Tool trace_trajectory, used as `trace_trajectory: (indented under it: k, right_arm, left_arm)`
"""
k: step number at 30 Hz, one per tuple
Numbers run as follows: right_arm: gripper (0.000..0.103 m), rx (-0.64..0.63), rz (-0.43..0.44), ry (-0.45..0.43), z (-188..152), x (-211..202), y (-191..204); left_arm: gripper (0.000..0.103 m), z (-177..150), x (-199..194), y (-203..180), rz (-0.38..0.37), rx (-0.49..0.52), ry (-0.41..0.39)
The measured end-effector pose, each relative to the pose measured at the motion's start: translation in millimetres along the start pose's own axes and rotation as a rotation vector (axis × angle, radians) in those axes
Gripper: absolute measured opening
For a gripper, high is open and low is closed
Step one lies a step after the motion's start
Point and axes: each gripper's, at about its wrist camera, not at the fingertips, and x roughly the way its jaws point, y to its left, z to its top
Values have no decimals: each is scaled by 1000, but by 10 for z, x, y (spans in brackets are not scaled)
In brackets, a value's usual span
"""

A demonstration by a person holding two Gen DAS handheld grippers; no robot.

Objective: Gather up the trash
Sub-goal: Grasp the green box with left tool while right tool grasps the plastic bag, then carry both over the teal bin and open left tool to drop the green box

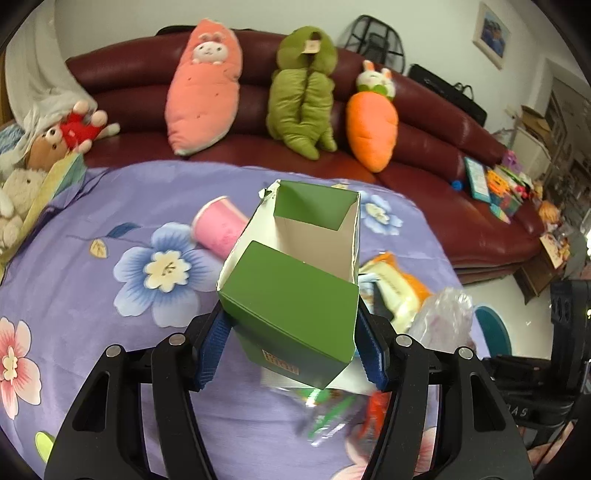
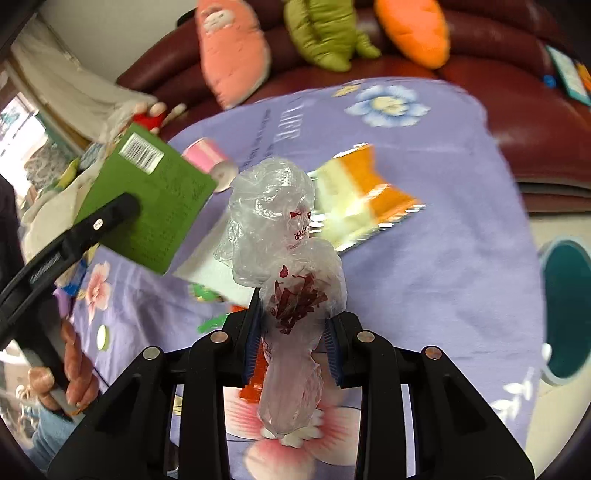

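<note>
2 grippers are loaded: the left gripper is clamped on the green carton, whose open mouth runs forward from its fingers, while the right gripper pinches the crumpled plastic bag, hanging just right of the carton, likely to go inside.

Purple floral tablecloth covers the table. Dark red leather sofa behind it, with a pink bunny plush pillow, a green plush and an orange carrot plush leaning on the backrest. Stuffed bears at sofa's left end, colourful toys and books at right end. Framed picture on wall. Teal round object beside table.
</note>
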Motion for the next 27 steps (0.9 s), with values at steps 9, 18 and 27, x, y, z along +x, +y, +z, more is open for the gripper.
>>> trace_trajectory:
  k: [9, 18, 27]
  right_arm:
    - [30, 149, -56, -97, -215, -577, -819]
    - [30, 359, -126, -284, -678, -1366, -1868]
    - [30, 563, -193, -383, -1091, -1743, -2867]
  left_arm:
    - [63, -54, -9, -780, -46, 119, 17]
    - [64, -183, 158, -1872, -143, 264, 66]
    - [64, -444, 540, -3132, -268, 406, 164]
